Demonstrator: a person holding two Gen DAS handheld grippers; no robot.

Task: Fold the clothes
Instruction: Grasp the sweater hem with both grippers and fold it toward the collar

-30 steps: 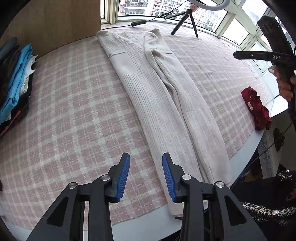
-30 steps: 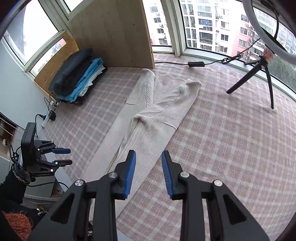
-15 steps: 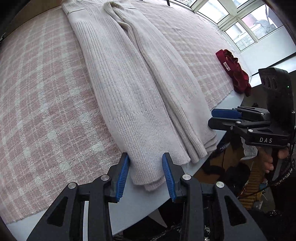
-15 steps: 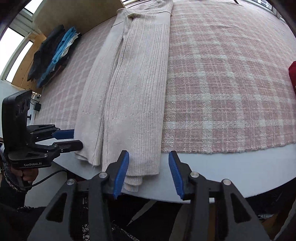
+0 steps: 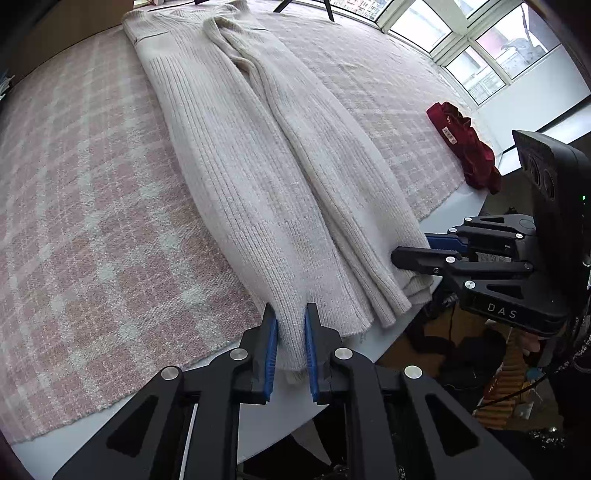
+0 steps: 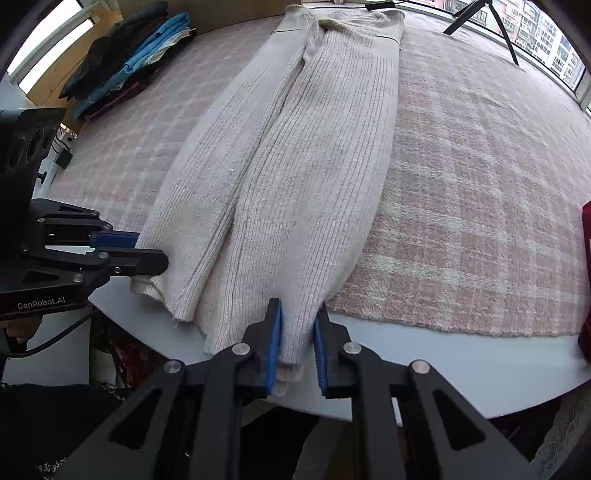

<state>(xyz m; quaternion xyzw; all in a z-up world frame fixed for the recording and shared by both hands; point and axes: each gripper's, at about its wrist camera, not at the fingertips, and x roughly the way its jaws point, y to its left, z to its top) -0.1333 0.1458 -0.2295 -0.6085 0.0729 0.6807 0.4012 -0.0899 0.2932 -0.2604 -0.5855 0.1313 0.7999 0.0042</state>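
A long cream ribbed knit garment lies folded lengthwise on the pink plaid cloth, its hem hanging slightly over the table's near edge. My left gripper is closing on the hem's left corner, and its blue pads pinch the fabric. My right gripper is closing on the hem's right corner of the same garment, with knit squeezed between its pads. Each wrist view shows the other gripper: the right gripper and the left gripper at the hem's outer sides.
A red garment lies crumpled at the table's right edge. A stack of folded dark and blue clothes sits at the far left. A tripod stands at the back. The white table rim runs just below the hem.
Both grippers came down to the garment's near hem at the table edge. Their jaws, apart around the fabric half a second ago, have narrowed onto it.
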